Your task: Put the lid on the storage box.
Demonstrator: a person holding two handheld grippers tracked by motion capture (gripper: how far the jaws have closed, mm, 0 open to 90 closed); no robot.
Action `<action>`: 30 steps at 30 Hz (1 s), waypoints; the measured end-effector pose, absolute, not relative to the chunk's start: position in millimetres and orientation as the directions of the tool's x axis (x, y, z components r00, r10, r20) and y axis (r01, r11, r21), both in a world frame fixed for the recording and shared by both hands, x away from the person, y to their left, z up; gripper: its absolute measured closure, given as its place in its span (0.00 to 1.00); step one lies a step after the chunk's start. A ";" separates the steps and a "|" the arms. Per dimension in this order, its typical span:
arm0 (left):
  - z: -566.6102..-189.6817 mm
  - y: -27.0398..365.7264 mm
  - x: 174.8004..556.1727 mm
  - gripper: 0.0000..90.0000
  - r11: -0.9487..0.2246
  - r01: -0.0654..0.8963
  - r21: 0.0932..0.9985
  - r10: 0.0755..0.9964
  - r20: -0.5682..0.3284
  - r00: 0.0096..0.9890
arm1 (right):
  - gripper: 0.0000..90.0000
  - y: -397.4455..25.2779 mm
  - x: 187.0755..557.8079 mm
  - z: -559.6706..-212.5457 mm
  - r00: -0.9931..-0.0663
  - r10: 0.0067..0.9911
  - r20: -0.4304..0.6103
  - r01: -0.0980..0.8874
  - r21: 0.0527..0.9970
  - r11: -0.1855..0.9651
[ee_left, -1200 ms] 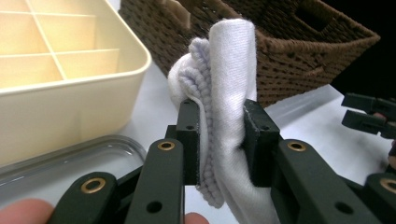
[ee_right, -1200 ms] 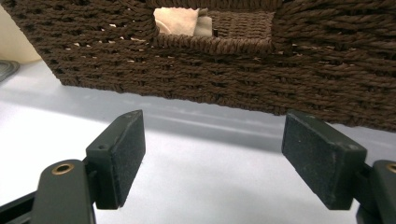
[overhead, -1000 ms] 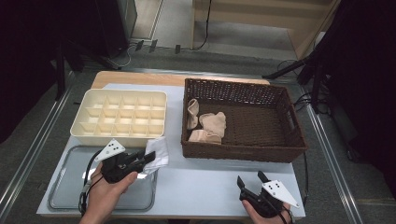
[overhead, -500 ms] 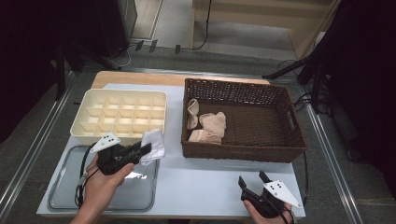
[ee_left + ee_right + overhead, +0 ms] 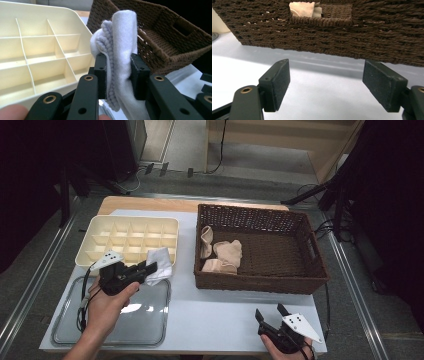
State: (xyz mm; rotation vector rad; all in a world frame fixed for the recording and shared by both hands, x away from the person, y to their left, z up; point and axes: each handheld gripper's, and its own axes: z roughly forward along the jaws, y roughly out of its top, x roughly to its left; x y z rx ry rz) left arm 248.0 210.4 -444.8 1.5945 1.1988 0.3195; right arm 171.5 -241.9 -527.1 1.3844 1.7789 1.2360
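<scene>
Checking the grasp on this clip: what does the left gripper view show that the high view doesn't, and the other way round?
Left gripper view alone: the fingers pinch a folded white sock, its ribbed cuff edge between them. High view alone: the metal tray below the left gripper, beige socks in the basket, and the right gripper open near the table's front edge. Both: the sock, the cream divided organizer and the brown wicker basket.

The white sock's (image 5: pixel 122 50) lower end is cut off at the bottom edge.
</scene>
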 end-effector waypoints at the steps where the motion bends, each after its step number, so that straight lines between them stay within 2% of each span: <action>1: -444.3 211.0 249.5 0.80 0.069 0.528 0.847 0.815 -0.353 0.460 | 0.25 -241.9 171.4 -527.1 -0.307 0.946 0.103 0.427 0.903 0.040; 30: -457.6 213.7 303.2 0.80 0.060 0.590 0.805 0.850 -0.351 0.392 | 0.26 -244.6 171.6 -528.0 -0.299 0.947 0.113 0.438 0.899 0.031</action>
